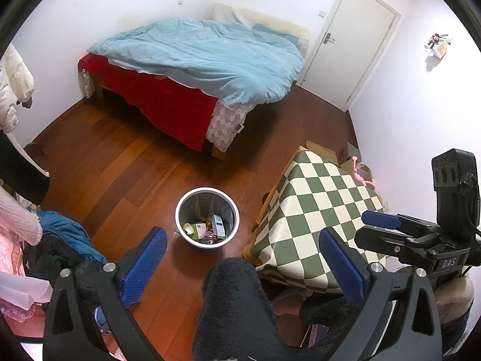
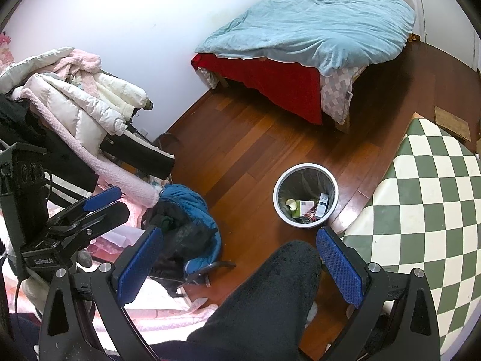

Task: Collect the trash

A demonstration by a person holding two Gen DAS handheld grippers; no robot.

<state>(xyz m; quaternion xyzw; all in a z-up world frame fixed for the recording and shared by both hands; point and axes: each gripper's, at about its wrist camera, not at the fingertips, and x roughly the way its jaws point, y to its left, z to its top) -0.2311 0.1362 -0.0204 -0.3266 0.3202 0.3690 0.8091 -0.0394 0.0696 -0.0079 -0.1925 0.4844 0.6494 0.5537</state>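
1. A round white trash bin stands upright on the wooden floor, its mouth facing straight up and its long axis vertical.
2. Inside the bin lies trash: small cardboard boxes, what looks like a crushed red can, and a pale round scrap. The dark liner makes the smaller pieces hard to identify.
3. The left gripper hangs above the floor, tilted downward toward the bin, its blue-padded jaws spread wide with nothing between them.
4. The right gripper is tilted downward the same way, its jaws also spread apart and empty.
5. A person's leg in dark fuzzy fabric fills the lower middle of both views, between the fingers.
6. A table with a green-and-white checked cloth stands just beside the bin on the right; its near corner comes close to the bin's rim.
7. On the left, a heap of clothes and a blue garment edge the floor.
8. Bare floor lies open between the bin and a bed with a light blue duvet and red cover along the far wall.
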